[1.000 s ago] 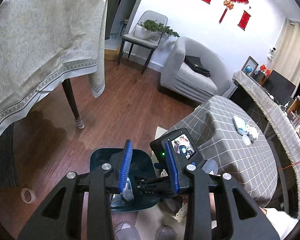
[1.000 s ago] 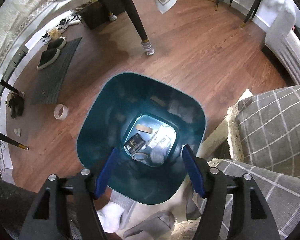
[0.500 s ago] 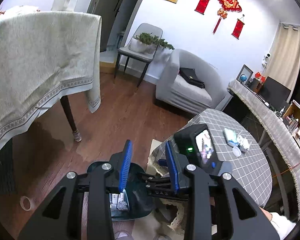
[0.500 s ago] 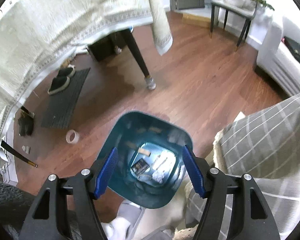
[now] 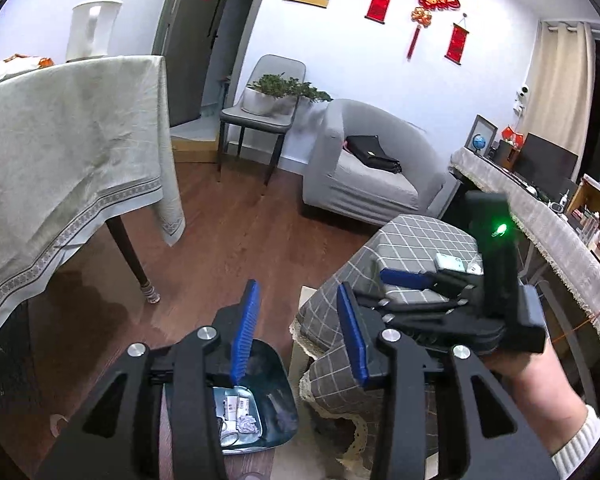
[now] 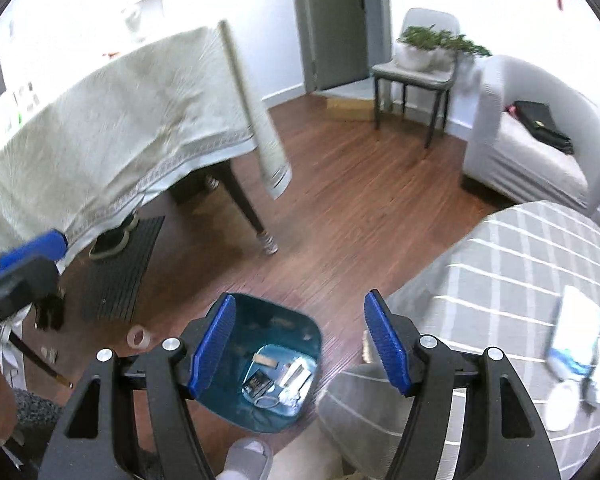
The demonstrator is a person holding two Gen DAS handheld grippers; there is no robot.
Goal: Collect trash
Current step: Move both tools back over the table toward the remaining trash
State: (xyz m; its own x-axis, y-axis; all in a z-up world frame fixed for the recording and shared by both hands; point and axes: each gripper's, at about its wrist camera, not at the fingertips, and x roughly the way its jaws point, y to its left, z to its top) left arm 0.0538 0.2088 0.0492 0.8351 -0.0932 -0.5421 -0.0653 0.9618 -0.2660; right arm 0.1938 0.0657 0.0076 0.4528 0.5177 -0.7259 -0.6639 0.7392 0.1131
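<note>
The teal trash bin (image 6: pixel 260 314) stands on the wood floor beside the low table with the grey checked cloth (image 6: pixel 499 272). Inside it lie a black pack (image 6: pixel 258 382) and some white scraps. My right gripper (image 6: pixel 300 342) hangs open and empty well above the bin. More litter lies on the cloth at the right: a white and blue packet (image 6: pixel 571 336) and white wads. My left gripper (image 5: pixel 300 332) is empty, its jaws opening, above the bin (image 5: pixel 276 396). The right gripper (image 5: pixel 415 280) shows ahead of it over the table, half hiding a packet (image 5: pixel 451 261).
A tape roll (image 6: pixel 140 336) lies on the floor left of the bin. A dining table under a cream cloth (image 6: pixel 120 120) stands to the left, its leg (image 6: pixel 252 216) near the bin. A grey armchair (image 6: pixel 539 140) stands behind. A slippered foot (image 6: pixel 248 456) is below.
Both grippers rose away from the bin, which now looks smaller. The right one tilted up, so the litter on the checked cloth came into view. The left jaws widened.
</note>
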